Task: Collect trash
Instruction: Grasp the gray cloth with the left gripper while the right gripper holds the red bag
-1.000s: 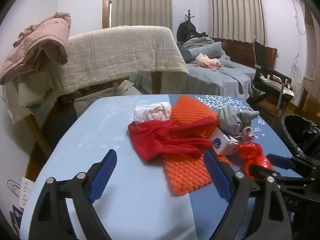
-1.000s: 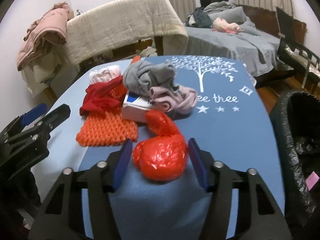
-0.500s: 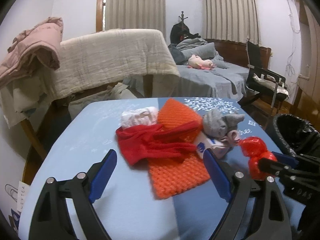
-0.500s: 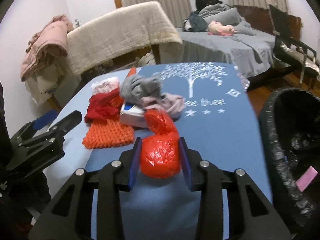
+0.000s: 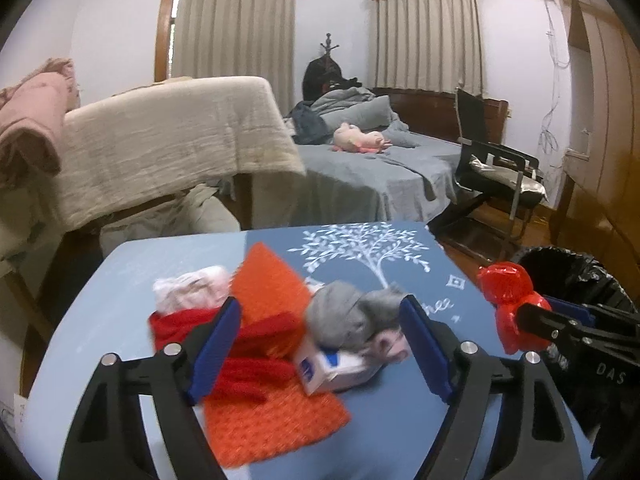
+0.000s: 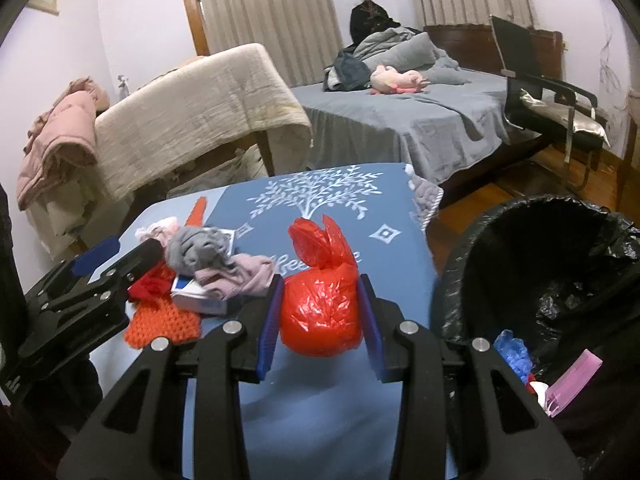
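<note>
The red bag (image 6: 320, 312) is pinched between the pads of the right claw (image 6: 320, 320), above the bench (image 6: 320, 412) and beside the black bin (image 6: 540, 248). The left claw (image 5: 320, 344) is spread but closing, with nothing pressed, over the grey cloth (image 5: 348, 316).

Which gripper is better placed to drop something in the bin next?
Right. The right gripper is shut on the red bag, beside the black bin. The left gripper, closing, holds nothing over the cloth pile.
</note>
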A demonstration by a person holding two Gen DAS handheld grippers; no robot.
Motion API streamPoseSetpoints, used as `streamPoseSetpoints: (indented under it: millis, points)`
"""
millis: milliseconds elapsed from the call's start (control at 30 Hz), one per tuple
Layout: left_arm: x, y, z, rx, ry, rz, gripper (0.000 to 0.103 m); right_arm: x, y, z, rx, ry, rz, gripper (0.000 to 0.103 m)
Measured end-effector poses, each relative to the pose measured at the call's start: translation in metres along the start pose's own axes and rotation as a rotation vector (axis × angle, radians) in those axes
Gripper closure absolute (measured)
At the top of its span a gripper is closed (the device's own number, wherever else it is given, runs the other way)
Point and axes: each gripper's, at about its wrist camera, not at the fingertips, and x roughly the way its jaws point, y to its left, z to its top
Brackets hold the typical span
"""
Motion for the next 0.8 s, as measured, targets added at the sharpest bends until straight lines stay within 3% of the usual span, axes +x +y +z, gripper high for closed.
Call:
streamPoseSetpoints:
  millis: [367, 433, 600, 800]
  points:
    - [0.04, -0.017, 0.0, 0.019, 0.06, -0.022, 0.028, 0.01, -0.009, 0.001, 0.007, 0.002, 0.01, 0.068]
    - [0.043, -0.019, -0.002, 0.02, 0.072, -0.034, 0.033, 0.011, -0.009, 0.0, 0.009, 0.005, 0.011, 0.068]
    - [0.049, -0.021, -0.006, 0.023, 0.097, -0.058, 0.065, 0.013, -0.01, -0.001, 0.015, 0.01, 0.014, 0.067]
    - [0.041, -0.022, -0.01, 0.029, 0.077, -0.049, 0.072, 0.014, -0.013, -0.002, 0.024, 0.009, 0.015, 0.067]
